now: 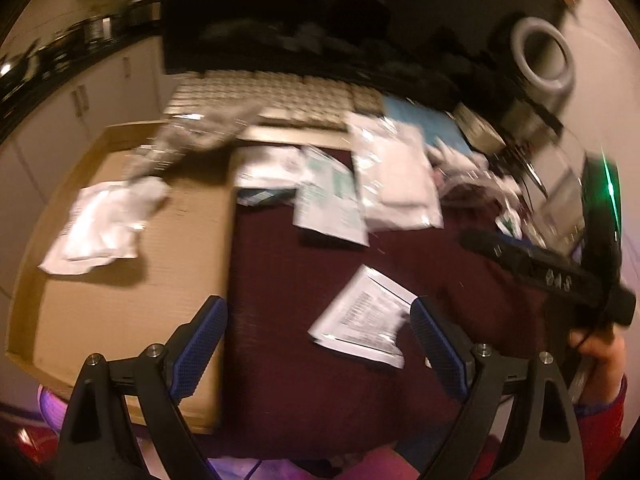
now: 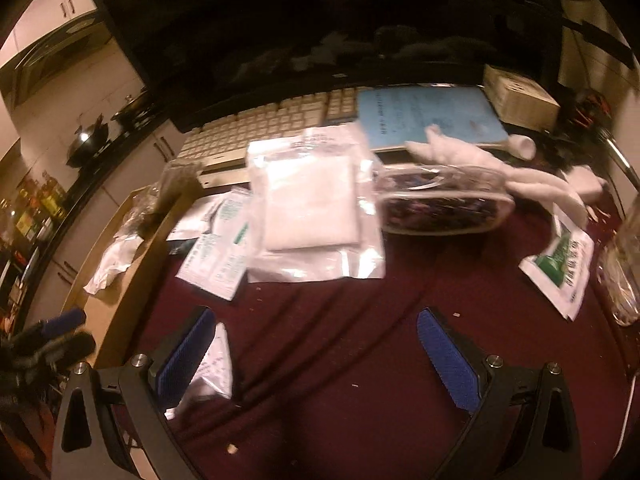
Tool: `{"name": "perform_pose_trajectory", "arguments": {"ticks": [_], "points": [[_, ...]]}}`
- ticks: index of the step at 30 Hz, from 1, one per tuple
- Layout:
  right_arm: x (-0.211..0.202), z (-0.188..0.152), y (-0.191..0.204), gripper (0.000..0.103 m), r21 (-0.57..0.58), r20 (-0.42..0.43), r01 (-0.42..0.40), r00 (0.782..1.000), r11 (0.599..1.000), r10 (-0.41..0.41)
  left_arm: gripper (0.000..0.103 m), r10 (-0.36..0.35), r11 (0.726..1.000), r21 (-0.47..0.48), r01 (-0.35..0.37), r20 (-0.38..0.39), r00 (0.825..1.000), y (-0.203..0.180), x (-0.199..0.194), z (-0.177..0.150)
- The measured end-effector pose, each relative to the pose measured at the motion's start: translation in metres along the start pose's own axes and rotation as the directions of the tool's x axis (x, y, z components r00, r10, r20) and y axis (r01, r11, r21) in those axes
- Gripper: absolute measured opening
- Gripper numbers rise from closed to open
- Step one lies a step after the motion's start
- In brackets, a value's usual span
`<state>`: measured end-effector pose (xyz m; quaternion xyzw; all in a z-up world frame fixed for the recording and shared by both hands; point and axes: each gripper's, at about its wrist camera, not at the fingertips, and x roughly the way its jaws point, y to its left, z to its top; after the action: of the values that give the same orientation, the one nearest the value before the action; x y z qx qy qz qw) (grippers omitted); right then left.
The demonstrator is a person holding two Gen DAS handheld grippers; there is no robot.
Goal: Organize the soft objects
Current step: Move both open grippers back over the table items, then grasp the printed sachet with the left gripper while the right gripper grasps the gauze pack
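My left gripper (image 1: 318,308) is open over the maroon cloth (image 1: 360,392), with nothing between its blue pads. A white printed packet (image 1: 360,320) lies by its right finger. To the left, a cardboard box (image 1: 132,312) holds a crumpled white packet (image 1: 92,228) and a grey plastic bag (image 1: 192,140). My right gripper (image 2: 316,316) is open and empty above the cloth. A clear bag with a white pad (image 2: 312,204), green-and-white sachets (image 2: 216,260), a clear pouch of dark bits (image 2: 444,200) and a white soft piece (image 2: 480,160) lie ahead of it.
A keyboard (image 2: 280,120), a blue book (image 2: 428,116) and a dark monitor (image 2: 320,20) stand at the back. A green-printed packet (image 2: 560,268) and a glass jar (image 2: 624,272) sit at the right. A person's hand (image 1: 600,352) holds the other gripper at the right edge.
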<state>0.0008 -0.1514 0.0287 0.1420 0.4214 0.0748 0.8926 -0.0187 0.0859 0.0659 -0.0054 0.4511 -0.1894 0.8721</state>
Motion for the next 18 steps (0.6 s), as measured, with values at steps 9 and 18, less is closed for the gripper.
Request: {"name": "perform_pose_trajectory", "arguments": {"ticks": [9, 18], "points": [[-0.005, -0.001, -0.020, 0.102, 0.051, 0.010, 0.020, 1.000, 0.998, -0.020, 0.092, -0.020, 0.995, 0.097, 0.026, -0.056, 0.998, -0.033, 0.036, 0.000], [-0.003, 0.003, -0.021, 0.102, 0.047, 0.009, 0.028, 1.000, 0.998, -0.029, 0.092, 0.010, 0.991, 0.133, 0.005, -0.112, 0.994, -0.035, 0.068, -0.001]]}}
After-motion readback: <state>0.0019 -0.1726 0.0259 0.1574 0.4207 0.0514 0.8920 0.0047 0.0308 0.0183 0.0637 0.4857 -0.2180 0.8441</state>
